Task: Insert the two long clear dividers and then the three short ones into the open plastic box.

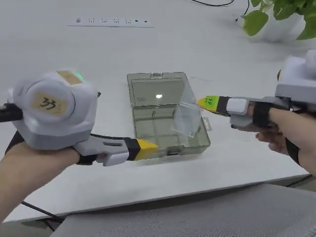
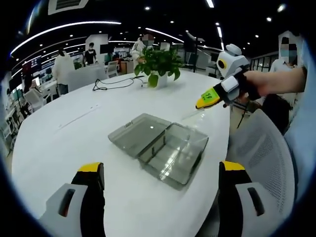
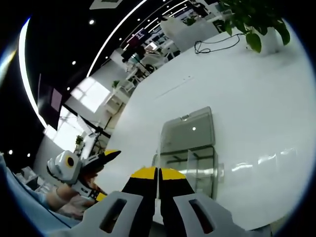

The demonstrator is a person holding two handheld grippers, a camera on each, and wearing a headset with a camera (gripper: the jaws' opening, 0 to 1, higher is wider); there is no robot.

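Note:
The open smoke-tinted plastic box (image 1: 195,143) lies mid-table, its lid (image 1: 155,91) flat on the far side. My right gripper (image 1: 205,102) comes in from the right, shut on a clear divider (image 1: 186,117) that hangs tilted over the box's right half. In the right gripper view the jaws (image 3: 158,173) are pressed together above the box (image 3: 190,148). My left gripper (image 1: 148,146) sits at the box's near left corner, open, with nothing between its jaws. The left gripper view has its jaws (image 2: 160,168) wide apart before the box (image 2: 133,133), with the right gripper (image 2: 205,98) above.
A potted plant (image 1: 281,15) stands at the table's far right, with a cable (image 1: 212,2) beside it. A flat strip (image 1: 108,21) lies at the far edge. A grey chair (image 1: 197,212) sits below the near edge. People stand in the background (image 2: 64,64).

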